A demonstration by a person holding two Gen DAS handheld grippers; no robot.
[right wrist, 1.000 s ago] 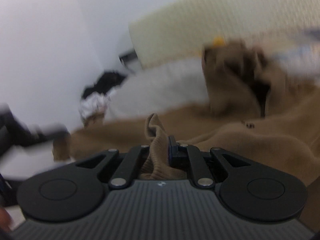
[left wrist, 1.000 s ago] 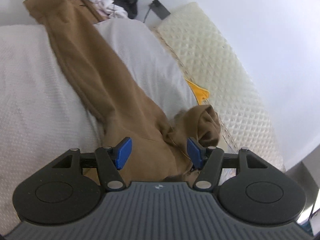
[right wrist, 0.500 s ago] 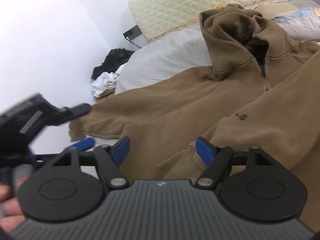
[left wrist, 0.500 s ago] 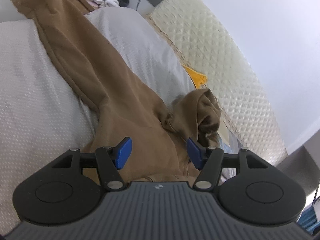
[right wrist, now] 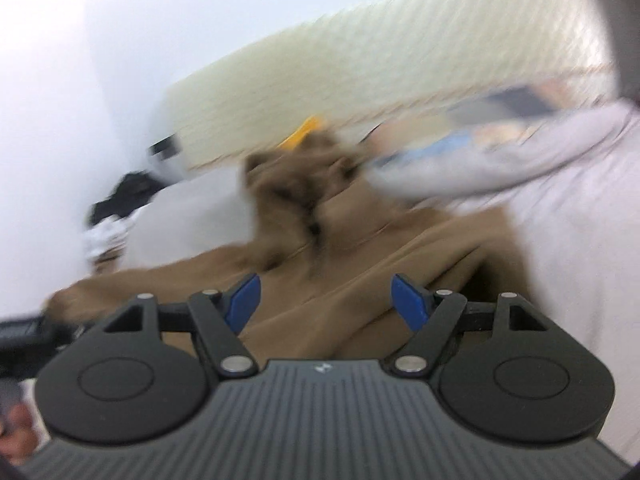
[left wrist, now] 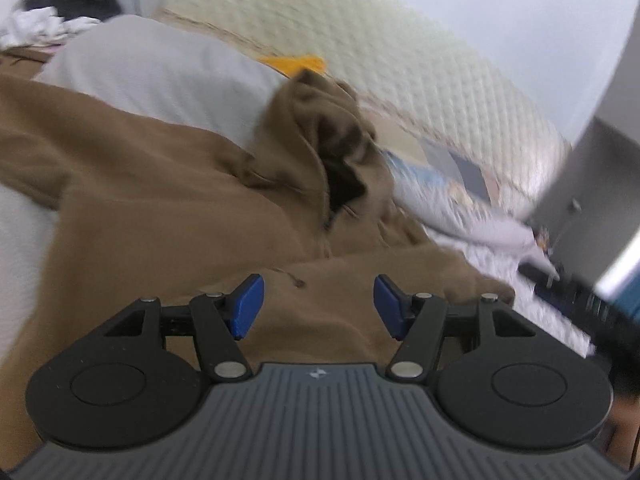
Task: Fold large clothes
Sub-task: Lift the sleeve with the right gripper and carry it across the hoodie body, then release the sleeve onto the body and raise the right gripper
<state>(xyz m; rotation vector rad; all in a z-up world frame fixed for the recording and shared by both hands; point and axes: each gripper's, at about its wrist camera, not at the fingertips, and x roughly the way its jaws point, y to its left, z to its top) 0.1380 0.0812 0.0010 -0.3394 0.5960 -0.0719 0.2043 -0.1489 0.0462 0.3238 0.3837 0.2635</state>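
A large brown hoodie (left wrist: 160, 220) lies spread on the white bed cover (left wrist: 20, 220), its hood (left wrist: 320, 136) propped against the pillows. One sleeve is laid across the chest, its cuff (left wrist: 480, 280) pointing right. My left gripper (left wrist: 318, 308) hovers open just above the chest with nothing between its blue pads. In the blurred right wrist view the hoodie (right wrist: 360, 272) fills the middle. My right gripper (right wrist: 326, 306) is open over it and holds nothing. The other sleeve (right wrist: 80, 296) stretches away to the left.
A cream quilted headboard (left wrist: 440, 80) runs behind the bed, with a grey pillow (left wrist: 160, 72), a patterned pillow (left wrist: 440, 184) and something yellow (left wrist: 296, 62) in front of it. Black and white clothes (left wrist: 60, 8) are piled at the far left. A grey cabinet (left wrist: 592, 168) stands on the right.
My right gripper let go of the brown fabric fold and opened. Both grippers swept sideways over the hoodie. The left view rolled, so the hood now sits at its centre.
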